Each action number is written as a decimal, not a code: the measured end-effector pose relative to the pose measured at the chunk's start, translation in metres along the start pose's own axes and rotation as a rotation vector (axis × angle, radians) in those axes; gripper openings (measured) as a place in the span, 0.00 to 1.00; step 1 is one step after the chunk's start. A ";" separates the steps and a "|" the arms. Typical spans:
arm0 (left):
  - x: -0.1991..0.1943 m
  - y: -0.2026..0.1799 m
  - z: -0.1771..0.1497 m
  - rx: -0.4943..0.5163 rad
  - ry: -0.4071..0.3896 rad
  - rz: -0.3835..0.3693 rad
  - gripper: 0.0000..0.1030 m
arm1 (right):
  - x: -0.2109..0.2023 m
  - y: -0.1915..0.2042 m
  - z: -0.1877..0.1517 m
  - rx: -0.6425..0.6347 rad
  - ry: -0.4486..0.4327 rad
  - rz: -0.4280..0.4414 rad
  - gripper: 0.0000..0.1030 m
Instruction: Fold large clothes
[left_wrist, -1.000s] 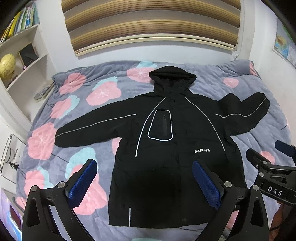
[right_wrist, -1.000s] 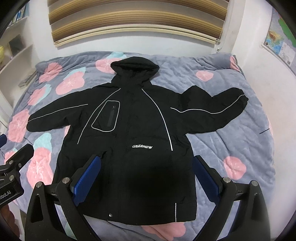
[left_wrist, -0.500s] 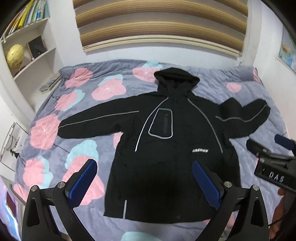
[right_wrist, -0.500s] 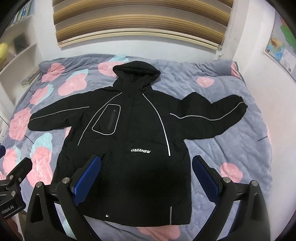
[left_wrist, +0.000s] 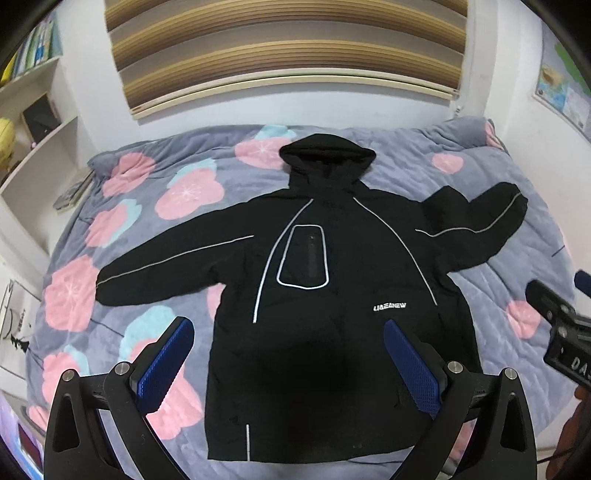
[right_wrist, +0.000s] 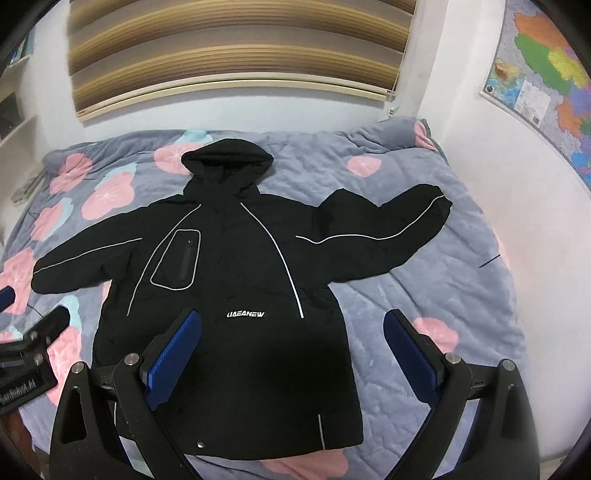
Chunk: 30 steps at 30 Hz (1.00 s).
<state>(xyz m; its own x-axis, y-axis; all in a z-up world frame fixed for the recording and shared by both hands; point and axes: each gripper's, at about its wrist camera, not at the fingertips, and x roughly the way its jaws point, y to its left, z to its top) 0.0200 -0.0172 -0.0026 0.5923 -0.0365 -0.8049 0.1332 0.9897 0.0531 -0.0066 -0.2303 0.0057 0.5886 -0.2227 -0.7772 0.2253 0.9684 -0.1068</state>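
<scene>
With both grippers, left (left_wrist: 288, 363) and right (right_wrist: 291, 356), spread above the jacket (left_wrist: 332, 295), I should pinch a sleeve cuff cleanly.

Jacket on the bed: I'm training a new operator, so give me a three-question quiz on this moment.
1. True or false: the jacket lies spread flat, front up, with both sleeves out to the sides.
2. Which gripper grips fabric? A) left gripper B) right gripper C) neither
3. Fill in: the hood points toward the ____ on the far wall.

Key: 1 true. 2 C, both are open above the quilt. 3 blinds.
</scene>
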 end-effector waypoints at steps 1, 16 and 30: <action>0.001 -0.005 0.000 0.006 0.001 -0.008 0.99 | 0.003 -0.001 0.002 0.000 0.004 0.002 0.96; 0.039 -0.029 0.014 0.050 0.092 -0.053 0.99 | 0.038 -0.009 0.008 0.018 0.063 -0.020 0.96; 0.111 -0.050 0.038 0.065 0.191 -0.134 0.99 | 0.102 -0.027 0.028 0.038 0.134 -0.033 0.96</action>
<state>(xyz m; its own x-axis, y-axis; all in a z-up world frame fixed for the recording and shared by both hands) 0.1096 -0.0758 -0.0724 0.4057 -0.1340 -0.9041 0.2548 0.9666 -0.0289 0.0695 -0.2824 -0.0532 0.4721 -0.2348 -0.8497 0.2738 0.9553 -0.1119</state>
